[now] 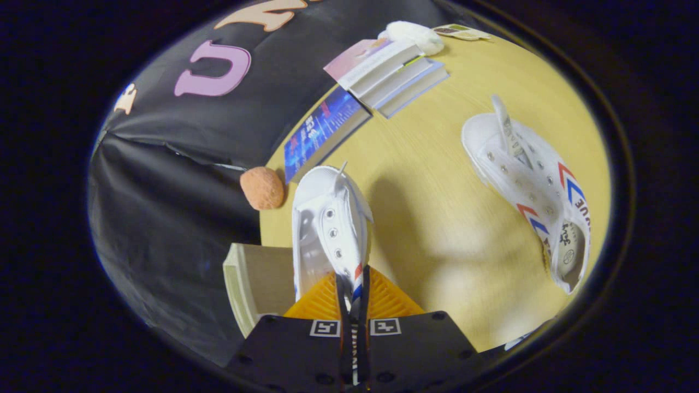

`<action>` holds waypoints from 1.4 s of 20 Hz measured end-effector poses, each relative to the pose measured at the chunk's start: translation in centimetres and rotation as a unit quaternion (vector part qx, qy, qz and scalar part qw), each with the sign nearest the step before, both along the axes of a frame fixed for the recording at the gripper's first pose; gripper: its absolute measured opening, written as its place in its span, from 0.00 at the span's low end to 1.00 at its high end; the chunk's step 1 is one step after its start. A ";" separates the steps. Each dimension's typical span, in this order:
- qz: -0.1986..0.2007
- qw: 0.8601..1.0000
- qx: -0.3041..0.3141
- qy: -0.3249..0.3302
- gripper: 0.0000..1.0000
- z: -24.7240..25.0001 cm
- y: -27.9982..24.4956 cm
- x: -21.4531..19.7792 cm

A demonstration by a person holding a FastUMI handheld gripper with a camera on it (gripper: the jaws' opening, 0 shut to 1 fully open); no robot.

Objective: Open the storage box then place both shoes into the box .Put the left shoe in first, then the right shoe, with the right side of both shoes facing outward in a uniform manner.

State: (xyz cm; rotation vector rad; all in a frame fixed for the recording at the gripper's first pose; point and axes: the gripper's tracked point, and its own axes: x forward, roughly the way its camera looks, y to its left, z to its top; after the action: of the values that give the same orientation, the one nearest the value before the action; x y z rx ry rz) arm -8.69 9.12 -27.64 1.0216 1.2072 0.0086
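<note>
My gripper (354,297) is shut on the heel collar of a white canvas shoe (327,229) with red and blue stripes. The shoe hangs between my fingers, toe pointing away, lifted above the wooden table (437,218). Just left of the fingers and below the held shoe I see a corner of the pale storage box (248,284). The second white shoe (532,188), with red and blue chevrons on its side, lies on the table well to the right of my fingers, its opening toward me.
A stack of books (382,76) and a blue-covered book (322,134) lie beyond the held shoe. An orange-brown ball (263,188) rests at the table's edge left of the shoe. A white soft object (415,35) sits behind the books.
</note>
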 end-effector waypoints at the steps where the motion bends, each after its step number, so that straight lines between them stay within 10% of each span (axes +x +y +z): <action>1: -0.003 1.000 0.005 -0.010 0.06 1.4 0.1 0.8; 11: 0.100 0.987 0.074 -0.100 0.05 13.9 13.0 3.7; 20: 0.136 0.987 0.085 -0.010 0.05 9.5 23.2 -0.6; 28: 0.088 0.989 0.069 0.099 0.05 5.9 24.0 -3.9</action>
State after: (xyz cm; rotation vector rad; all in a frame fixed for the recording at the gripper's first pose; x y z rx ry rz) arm -12.60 33.07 -21.72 1.0516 1.4917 0.1342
